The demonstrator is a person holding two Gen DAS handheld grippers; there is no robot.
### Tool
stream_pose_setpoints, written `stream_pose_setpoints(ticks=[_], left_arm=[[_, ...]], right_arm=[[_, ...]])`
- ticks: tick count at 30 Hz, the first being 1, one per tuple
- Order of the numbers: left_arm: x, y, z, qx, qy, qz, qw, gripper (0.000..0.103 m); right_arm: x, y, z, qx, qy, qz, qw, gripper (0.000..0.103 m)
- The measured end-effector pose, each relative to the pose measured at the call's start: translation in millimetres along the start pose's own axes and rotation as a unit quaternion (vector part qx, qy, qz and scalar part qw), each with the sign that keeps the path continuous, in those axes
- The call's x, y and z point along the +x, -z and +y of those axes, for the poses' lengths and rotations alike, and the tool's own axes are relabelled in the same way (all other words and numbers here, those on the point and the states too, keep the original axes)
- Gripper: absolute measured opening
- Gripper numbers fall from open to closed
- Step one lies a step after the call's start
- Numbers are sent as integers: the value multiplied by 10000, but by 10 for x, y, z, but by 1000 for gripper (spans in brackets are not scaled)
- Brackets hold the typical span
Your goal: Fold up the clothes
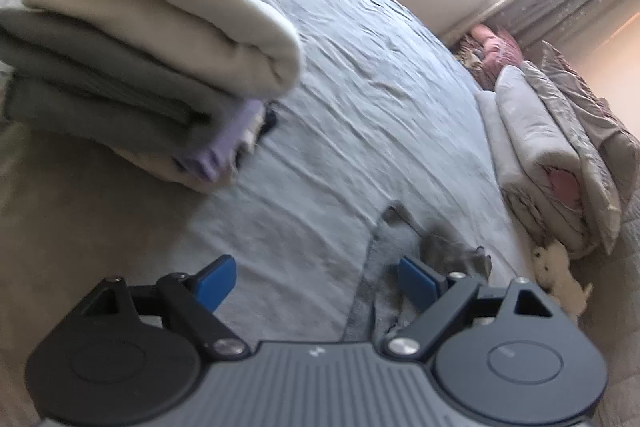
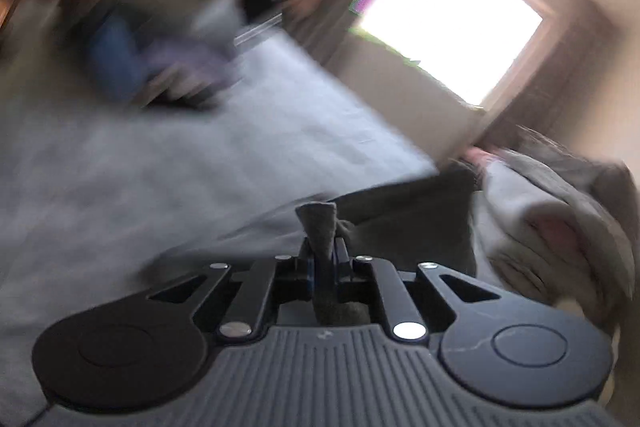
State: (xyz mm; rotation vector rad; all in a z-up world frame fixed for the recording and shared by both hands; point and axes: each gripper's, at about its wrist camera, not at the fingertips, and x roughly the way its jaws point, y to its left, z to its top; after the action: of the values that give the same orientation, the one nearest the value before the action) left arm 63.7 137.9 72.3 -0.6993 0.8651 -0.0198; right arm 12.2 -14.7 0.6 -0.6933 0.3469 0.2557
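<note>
Dark grey cloth garment [image 2: 404, 223] lies spread on our pale grey bedsheet [image 1: 360, 67], one corner pinched tight in our right gripper [image 2: 322, 259]. Our left gripper [image 1: 316, 279] hangs wide and empty over it, near the stack of folded cream and grey clothes [image 1: 140, 47]. We judge a fold is starting; next, the left should take another corner.

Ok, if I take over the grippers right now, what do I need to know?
Right gripper: shut on a pinch of the dark grey garment.
Left gripper: open, empty, over the bed sheet; the garment lies by its right finger.
Done: folded stack sits on the bed, cream piece on top.
Left: grab another part of the garment, fold it, add it to the stack.
</note>
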Motion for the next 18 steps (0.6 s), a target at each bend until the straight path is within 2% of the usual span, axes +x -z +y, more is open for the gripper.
stream_pose_setpoints(ticks=[2, 5, 7, 12, 13, 16, 18], left_arm=[[25, -11, 8, -38, 48, 60, 10000, 89], [71, 7, -40, -24, 102, 186, 9998, 89], [89, 15, -62, -6, 95, 254, 9996, 89], [89, 23, -57, 39, 53, 191, 9998, 89], [104, 28, -55, 56, 14, 194, 9998, 89], [162, 55, -65, 108, -1, 335, 9994, 89], [171, 69, -95, 172, 10, 351, 9992, 89]], right_arm=[[62, -21, 76, 143, 48, 166, 9997, 9], [45, -48, 0, 300, 29, 178, 9994, 9], [-17, -55, -74, 386, 26, -14, 9992, 9], [-167, -215, -431, 1516, -69, -452, 9874, 10], [-157, -222, -399, 1417, -170, -383, 9890, 10], [-46, -87, 4, 336, -347, 43, 9988, 10], [-30, -37, 79, 330, -312, 67, 9989, 10]])
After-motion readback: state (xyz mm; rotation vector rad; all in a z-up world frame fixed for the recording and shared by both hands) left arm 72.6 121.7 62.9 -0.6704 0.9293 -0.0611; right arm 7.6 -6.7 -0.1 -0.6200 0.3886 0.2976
